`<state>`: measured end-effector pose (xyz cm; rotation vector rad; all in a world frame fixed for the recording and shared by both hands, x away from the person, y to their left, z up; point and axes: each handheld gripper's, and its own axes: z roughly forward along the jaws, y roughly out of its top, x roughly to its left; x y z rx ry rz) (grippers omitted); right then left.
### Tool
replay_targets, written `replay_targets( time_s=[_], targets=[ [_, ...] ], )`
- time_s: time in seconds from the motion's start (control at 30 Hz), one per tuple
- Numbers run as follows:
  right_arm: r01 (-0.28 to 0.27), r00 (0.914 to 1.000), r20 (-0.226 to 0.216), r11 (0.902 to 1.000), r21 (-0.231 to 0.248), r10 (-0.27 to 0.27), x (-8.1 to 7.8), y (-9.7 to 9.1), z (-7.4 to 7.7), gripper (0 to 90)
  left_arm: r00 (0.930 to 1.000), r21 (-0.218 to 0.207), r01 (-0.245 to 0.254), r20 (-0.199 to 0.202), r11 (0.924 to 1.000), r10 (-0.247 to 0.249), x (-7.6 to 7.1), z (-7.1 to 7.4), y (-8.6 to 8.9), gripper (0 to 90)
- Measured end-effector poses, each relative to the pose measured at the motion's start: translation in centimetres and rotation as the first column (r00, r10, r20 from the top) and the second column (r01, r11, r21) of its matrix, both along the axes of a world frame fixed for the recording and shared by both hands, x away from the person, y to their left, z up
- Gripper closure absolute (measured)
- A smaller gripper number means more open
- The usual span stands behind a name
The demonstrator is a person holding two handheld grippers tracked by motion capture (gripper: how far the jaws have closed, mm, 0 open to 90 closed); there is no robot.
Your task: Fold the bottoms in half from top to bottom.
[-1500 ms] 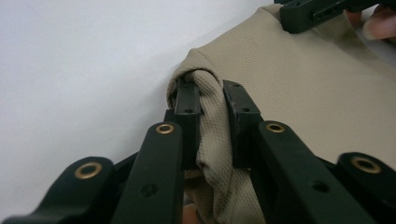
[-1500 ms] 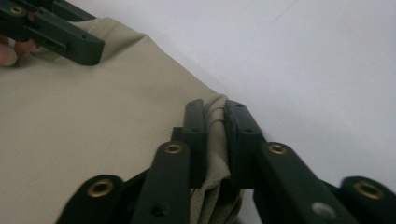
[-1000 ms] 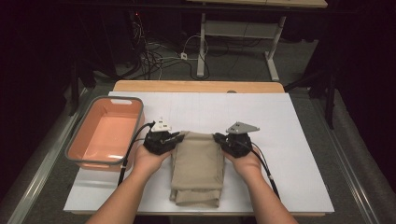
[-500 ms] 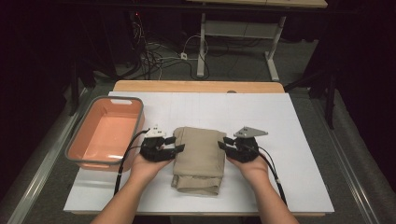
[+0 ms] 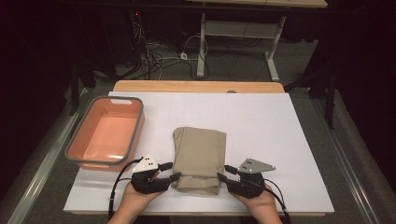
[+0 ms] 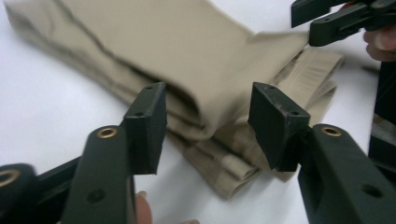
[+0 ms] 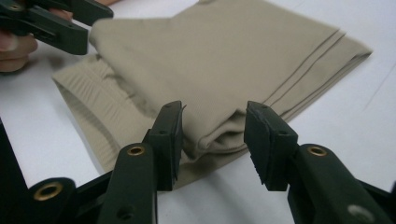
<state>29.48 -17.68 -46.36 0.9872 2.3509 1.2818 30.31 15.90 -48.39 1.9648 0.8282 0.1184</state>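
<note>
My left gripper and right gripper sit at the near corners of the folded tan cloth, jaws apart and just opened, pads off the fabric. The cloth lies flat mid-table on the white board. Farther left stands the orange tub, well apart from the cloth.

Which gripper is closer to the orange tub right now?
Left. The left gripper sits just below the orange tub's near right corner, by the folded cloth's left edge; the right gripper is beyond the cloth, farther off.
</note>
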Motion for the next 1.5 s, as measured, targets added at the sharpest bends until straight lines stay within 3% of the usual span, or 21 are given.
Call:
replay_targets(
  time_s=[0.03, 0.1, 0.2, 0.33, 0.43, 0.57, 0.7, 0.77, 0.87, 1.0, 1.07, 1.13, 1.2, 1.27, 1.43, 1.5],
  targets=[
    [-0.003, 0.9999, -0.011, 1.0, -0.004, 0.003, 0.1, 0.0, -0.3, 57.7, 0.9996, 0.01, 0.0, -0.028, 0.9999, 0.001, 0.2, -0.1, -0.1, 49.8],
    [-0.003, 0.9996, -0.028, 1.0, 0.0, 0.003, 0.1, 0.1, -0.7, 59.2, 0.9998, 0.011, 0.009, -0.02, 0.9999, -0.008, 0.1, -0.1, -0.1, 55.5],
    [-0.005, 0.999, -0.045, 0.9996, -0.027, 0.004, 0.2, 0.3, -1.3, 61.6, 0.9991, 0.02, 0.021, -0.038, 0.9996, -0.02, 0.2, -0.1, -0.2, 65.9],
    [-0.027, 0.9979, -0.06, 0.9986, -0.045, 0.024, 0.2, 0.5, -1.7, 69.9, 0.9996, 0.026, 0.026, -0.011, 0.9993, -0.026, 0.0, -0.1, -0.3, 77.9],
    [-0.05, 0.9968, -0.064, 0.998, -0.037, 0.048, 0.2, 0.6, -1.7, 82.1, 0.9994, 0.03, 0.017, 0.03, 0.9994, -0.018, -0.3, 0.1, -0.5, 82.3],
    [-0.052, 0.9985, -0.021, 0.998, -0.038, 0.051, -0.1, 0.6, -0.6, 85.4, 0.9986, -0.006, 0.015, 0.05, 0.9999, -0.015, -0.5, 0.8, -0.2, 83.0],
    [-0.049, 0.9984, 0.028, 0.9988, -0.007, 0.049, -0.6, 0.2, 1.3, 85.5, 0.9961, -0.032, 0.024, 0.085, 0.9992, -0.021, -1.2, 2.1, -0.1, 82.9],
    [-0.058, 0.9975, 0.039, 0.9983, -0.001, 0.058, -1.0, 0.0, 1.9, 85.4, 0.9953, -0.031, 0.035, 0.091, 0.9989, -0.032, -1.8, 2.5, 0.0, 82.9],
    [-0.08, 0.9961, 0.037, 0.9967, -0.017, 0.08, -1.8, 0.1, 1.3, 85.3, 0.995, 0.037, 0.043, 0.089, 0.9984, -0.046, -2.6, 1.9, 0.0, 82.8],
    [-0.096, 0.9953, 0.007, 0.9945, -0.043, 0.096, -2.4, 0.4, -0.5, 84.0, 0.9981, 0.114, 0.046, 0.036, 0.9925, -0.05, -2.9, 0.4, -0.1, 82.6],
    [-0.086, 0.9963, -0.006, 0.9955, -0.041, 0.086, -2.4, 0.3, -1.1, 78.6, 0.9991, 0.129, 0.042, -0.001, 0.9908, -0.043, -2.9, 0.3, -0.3, 76.9],
    [-0.077, 0.9968, -0.026, 0.9966, -0.029, 0.076, -2.3, -0.3, -1.0, 70.2, 0.9996, 0.135, 0.027, -0.006, 0.9905, -0.027, -3.3, 0.6, 0.2, 68.5],
    [-0.062, 0.9978, -0.025, 0.9977, -0.029, 0.061, -2.7, -1.1, -0.6, 66.3, 0.9999, 0.153, 0.007, 0.007, 0.9883, -0.008, -3.9, 0.8, 1.0, 66.7],
    [-0.051, 0.9985, -0.024, 0.9984, -0.026, 0.05, -3.4, -2.2, -0.4, 64.3, 0.9998, 0.149, -0.008, -0.015, 0.9889, 0.01, -4.0, 0.4, 1.6, 66.8],
    [-0.009, 0.9998, -0.016, 0.9998, -0.016, 0.009, -4.8, -3.9, -1.2, 61.6, 0.9985, 0.147, 0.012, -0.055, 0.9891, -0.004, -3.1, -0.1, 0.3, 62.8],
    [0.005, 0.9999, -0.013, 0.9999, 0.016, -0.005, -5.2, -4.3, -1.6, 61.0, 0.9979, 0.18, 0.019, -0.064, 0.9835, -0.007, -2.9, -0.1, -0.5, 63.0]
  ],
)
